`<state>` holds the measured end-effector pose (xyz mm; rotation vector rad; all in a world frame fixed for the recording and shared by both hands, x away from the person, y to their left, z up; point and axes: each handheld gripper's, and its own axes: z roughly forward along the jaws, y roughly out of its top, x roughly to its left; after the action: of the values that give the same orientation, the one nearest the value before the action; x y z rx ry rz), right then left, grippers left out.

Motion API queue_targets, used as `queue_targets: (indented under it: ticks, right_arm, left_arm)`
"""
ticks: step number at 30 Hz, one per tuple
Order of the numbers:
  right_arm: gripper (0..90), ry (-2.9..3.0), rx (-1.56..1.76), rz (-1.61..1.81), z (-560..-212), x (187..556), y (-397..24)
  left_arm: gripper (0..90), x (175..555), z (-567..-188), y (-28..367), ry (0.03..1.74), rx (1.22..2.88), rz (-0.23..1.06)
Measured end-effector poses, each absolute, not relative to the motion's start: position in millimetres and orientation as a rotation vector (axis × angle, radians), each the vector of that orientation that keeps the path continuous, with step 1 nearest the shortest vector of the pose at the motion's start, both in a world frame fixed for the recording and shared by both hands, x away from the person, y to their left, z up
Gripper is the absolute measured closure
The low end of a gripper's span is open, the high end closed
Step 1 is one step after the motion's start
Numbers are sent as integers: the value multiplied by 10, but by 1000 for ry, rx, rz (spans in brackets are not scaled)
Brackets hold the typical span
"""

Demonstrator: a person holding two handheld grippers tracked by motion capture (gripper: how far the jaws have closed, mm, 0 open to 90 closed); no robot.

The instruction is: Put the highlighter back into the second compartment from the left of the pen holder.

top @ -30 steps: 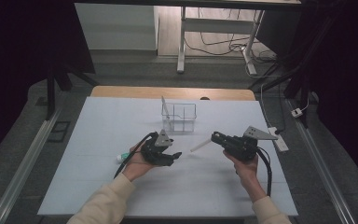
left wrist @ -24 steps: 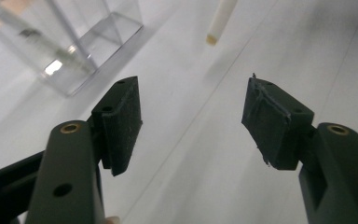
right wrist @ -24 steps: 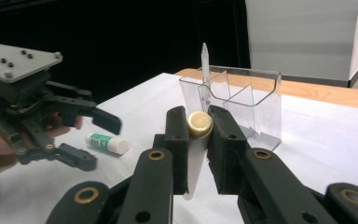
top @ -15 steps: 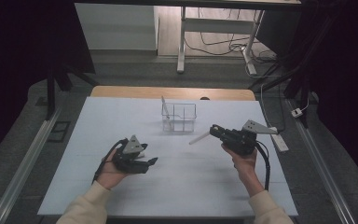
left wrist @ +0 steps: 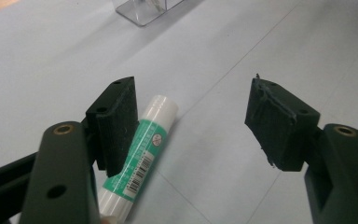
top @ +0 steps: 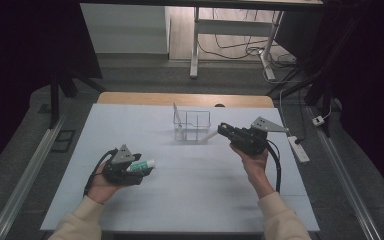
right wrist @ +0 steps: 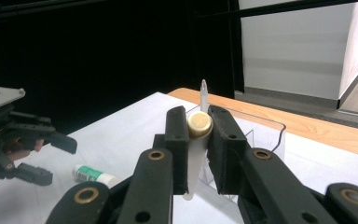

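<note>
A white and green glue stick (top: 141,164) lies on the white table (top: 200,200) at the front left. My left gripper (top: 139,170) is open around it; in the left gripper view the glue stick (left wrist: 142,154) rests against the left jaw, with the left gripper (left wrist: 191,121) spread wide. My right gripper (top: 223,130) is at the right, shut on a white pen (top: 209,136) that points toward a clear plastic box (top: 192,125). In the right gripper view the pen (right wrist: 198,123) stands between the jaws of the right gripper (right wrist: 199,126), tip up.
The clear box (right wrist: 265,128) stands at the table's back middle. A white power strip (top: 298,148) lies along the right edge. A wooden tabletop (top: 185,99) shows behind the white sheet. The left gripper (right wrist: 51,156) and glue stick (right wrist: 93,175) also appear far off in the right gripper view.
My left gripper has moved left from the table's middle, and its open jaws now sit around the glue stick. The right gripper has stayed nearly still with the pen.
</note>
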<state>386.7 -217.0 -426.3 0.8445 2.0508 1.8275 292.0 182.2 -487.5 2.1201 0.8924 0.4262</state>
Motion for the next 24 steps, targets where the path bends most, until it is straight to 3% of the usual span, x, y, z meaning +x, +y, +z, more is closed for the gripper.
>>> queue_targets:
  ticks: [24]
  right_arm:
    - [780,1989,844,1830,-4012,4091,-2021]
  left_arm:
    - [344,2934,-4895,1837,905,2127,421]
